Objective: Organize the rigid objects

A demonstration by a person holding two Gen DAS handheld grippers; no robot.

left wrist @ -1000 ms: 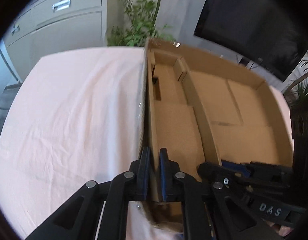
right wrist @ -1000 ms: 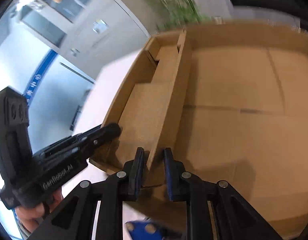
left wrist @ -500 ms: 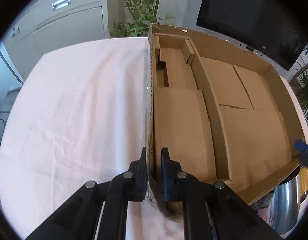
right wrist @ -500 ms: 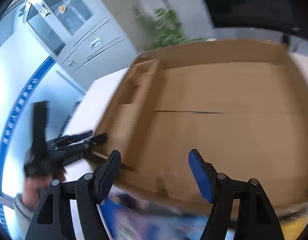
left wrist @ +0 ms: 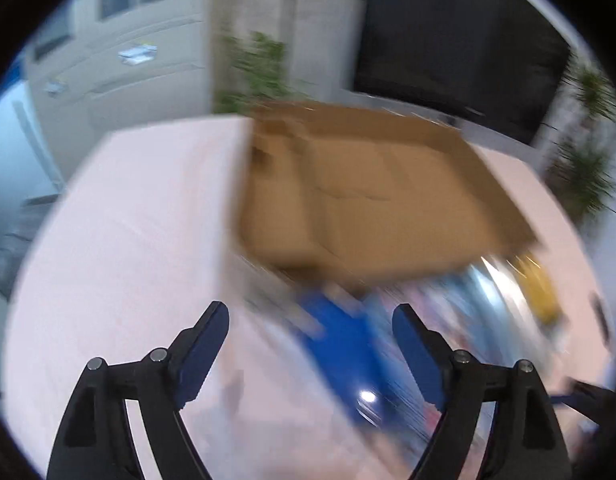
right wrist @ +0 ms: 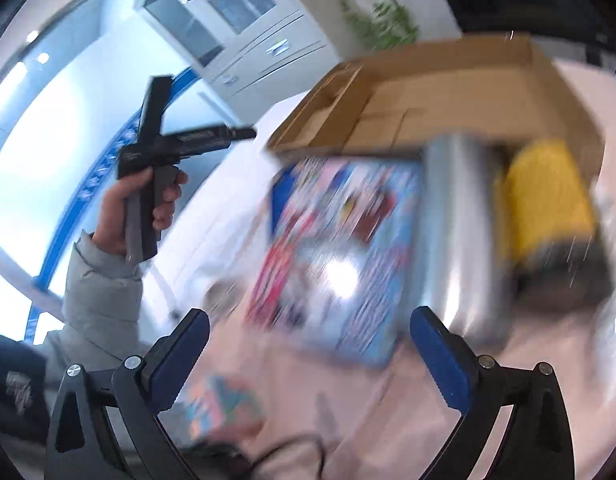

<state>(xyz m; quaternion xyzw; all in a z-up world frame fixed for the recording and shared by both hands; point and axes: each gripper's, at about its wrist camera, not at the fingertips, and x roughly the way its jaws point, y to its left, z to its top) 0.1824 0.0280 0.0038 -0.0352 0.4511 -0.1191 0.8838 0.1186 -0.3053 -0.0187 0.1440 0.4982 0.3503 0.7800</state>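
An open cardboard box (left wrist: 372,196) with a narrow side compartment lies on the pink tablecloth (left wrist: 139,224); it also shows in the right wrist view (right wrist: 440,96). In front of it lie a blue picture box (right wrist: 348,256), a silver metal container (right wrist: 464,236) and a yellow object (right wrist: 544,204), all blurred. The blue box shows in the left wrist view (left wrist: 344,344). My left gripper (left wrist: 310,332) is open and empty, above the cloth. My right gripper (right wrist: 308,344) is open and empty, above the picture box. The left gripper's body (right wrist: 175,144) is held up at the left.
A small colourful item (right wrist: 223,404) lies near the right gripper's left finger. Grey cabinets (left wrist: 119,64), plants (left wrist: 259,68) and a dark screen (left wrist: 460,48) stand behind the table.
My left gripper let go of the box wall, opened and pulled back. My right gripper stayed open and drew back, bringing the picture box, metal container and yellow object into view.
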